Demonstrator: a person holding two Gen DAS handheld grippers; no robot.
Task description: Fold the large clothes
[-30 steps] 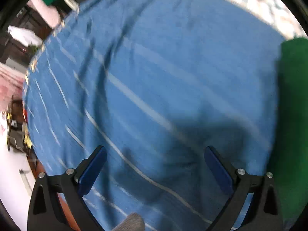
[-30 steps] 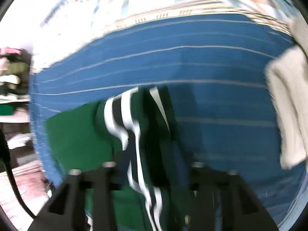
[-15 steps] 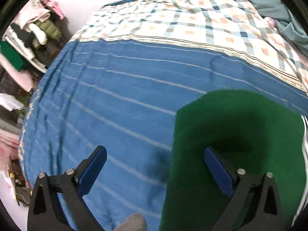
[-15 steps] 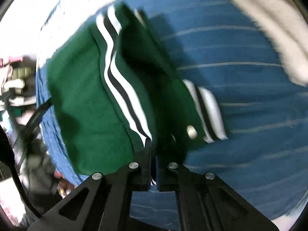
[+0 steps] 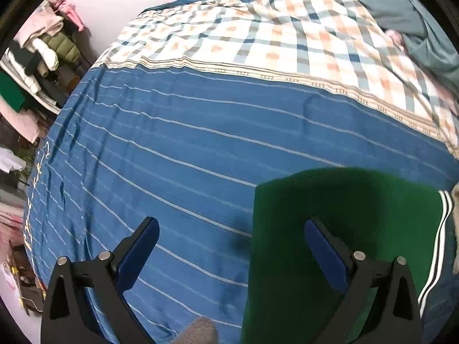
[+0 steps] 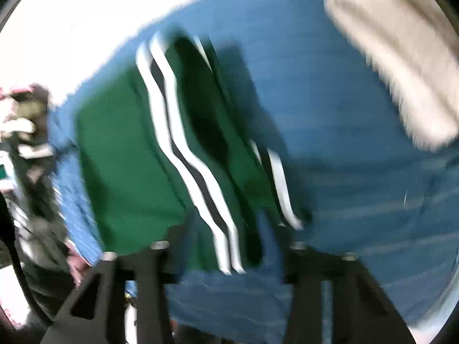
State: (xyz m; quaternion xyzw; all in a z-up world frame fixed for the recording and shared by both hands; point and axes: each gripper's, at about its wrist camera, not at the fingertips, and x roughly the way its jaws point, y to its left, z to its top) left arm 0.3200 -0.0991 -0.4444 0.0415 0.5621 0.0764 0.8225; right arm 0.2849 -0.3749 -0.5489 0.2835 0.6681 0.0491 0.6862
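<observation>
While fingers spread, green garment lies beneath.

Green garment with white and black stripes along one edge, folded flat on blue striped bedcover; blurred in right view, striped edge rumpled.

A blue bedsheet with thin pale stripes fills the middle. A checked blanket lies at 12 o'clock, touching its far edge. A grey-green cloth sits at 1 o'clock. Piled clothes stand at 10 o'clock. A cream towel lies at 2 o'clock.
</observation>
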